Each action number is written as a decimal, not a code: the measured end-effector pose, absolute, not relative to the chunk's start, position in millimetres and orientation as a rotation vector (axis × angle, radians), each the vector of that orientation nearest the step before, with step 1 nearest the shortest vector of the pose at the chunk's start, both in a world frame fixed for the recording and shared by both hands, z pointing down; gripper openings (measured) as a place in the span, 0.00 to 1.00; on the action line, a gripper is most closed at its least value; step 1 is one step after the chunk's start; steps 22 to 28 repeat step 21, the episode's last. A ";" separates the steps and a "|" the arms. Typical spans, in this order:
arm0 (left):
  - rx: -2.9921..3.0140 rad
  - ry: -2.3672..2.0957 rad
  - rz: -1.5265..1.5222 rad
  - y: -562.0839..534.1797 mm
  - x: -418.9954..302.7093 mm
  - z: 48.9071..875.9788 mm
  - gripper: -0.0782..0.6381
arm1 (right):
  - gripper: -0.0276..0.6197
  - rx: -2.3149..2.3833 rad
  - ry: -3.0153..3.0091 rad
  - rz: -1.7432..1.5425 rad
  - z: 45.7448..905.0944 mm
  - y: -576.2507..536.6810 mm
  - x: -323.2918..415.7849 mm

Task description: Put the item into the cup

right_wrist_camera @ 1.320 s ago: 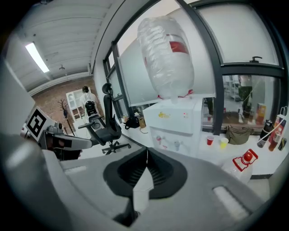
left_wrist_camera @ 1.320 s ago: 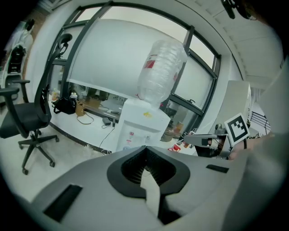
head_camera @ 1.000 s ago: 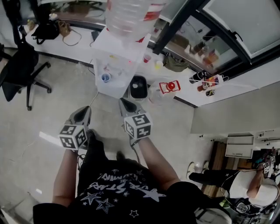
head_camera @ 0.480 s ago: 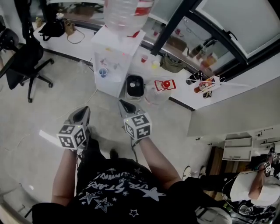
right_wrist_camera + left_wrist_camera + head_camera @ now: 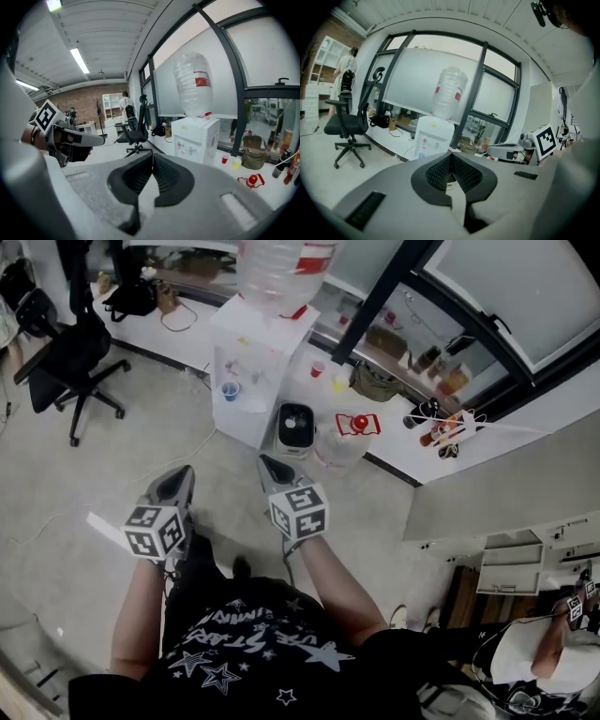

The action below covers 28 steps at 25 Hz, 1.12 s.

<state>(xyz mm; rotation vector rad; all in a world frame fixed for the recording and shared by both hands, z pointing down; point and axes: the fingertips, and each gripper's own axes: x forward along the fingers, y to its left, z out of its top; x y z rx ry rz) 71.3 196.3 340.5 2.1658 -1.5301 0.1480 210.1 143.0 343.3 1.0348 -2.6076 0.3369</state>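
- Change vs 1 s ago: the head view has swung. The water dispenser (image 5: 253, 371) and office chair (image 5: 80, 371) now sit further right in frame, w/ more floor (image 5: 103, 456) showing. I read that as the person shifting stance, not a reach.
- L claw (image 5: 176, 482): jaws together, nothing between. Same spot in frame as before.
- R claw (image 5: 274, 468): jaws together, nothing between. Likewise unmoved in frame.
- Meaning for task: no item in hand, and both claws are well short of the bench (image 5: 398, 442). This fits either pre-pickup or post-drop; I can't settle which.
- Cups: red cup (image 5: 318, 368) and yellow cup (image 5: 338, 382) are on the bench just right of the dispenser. Blue cup (image 5: 230, 390) is in the dispenser's niche. Contents too small to tell.
- Item: not identified w/ certainty. The candidate is the red object (image 5: 357, 423) near the bench's front edge, apart from the cups.
- Bench: white, runs along the windows. Bottles (image 5: 441, 427) stand toward its right end.
- Room: grey floor, w/ a dark-topped bin (image 5: 295, 426) beside the dispenser.
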 end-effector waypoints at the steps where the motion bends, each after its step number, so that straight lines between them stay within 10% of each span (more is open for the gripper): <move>1: 2.170 -1.534 0.148 199.7 73.0 338.5 0.12 | 0.05 1.034 -2.610 0.336 342.9 146.3 211.3; 28: 2.244 -1.579 0.139 225.7 83.3 306.5 0.12 | 0.05 1.011 -2.642 0.323 326.6 166.2 209.5</move>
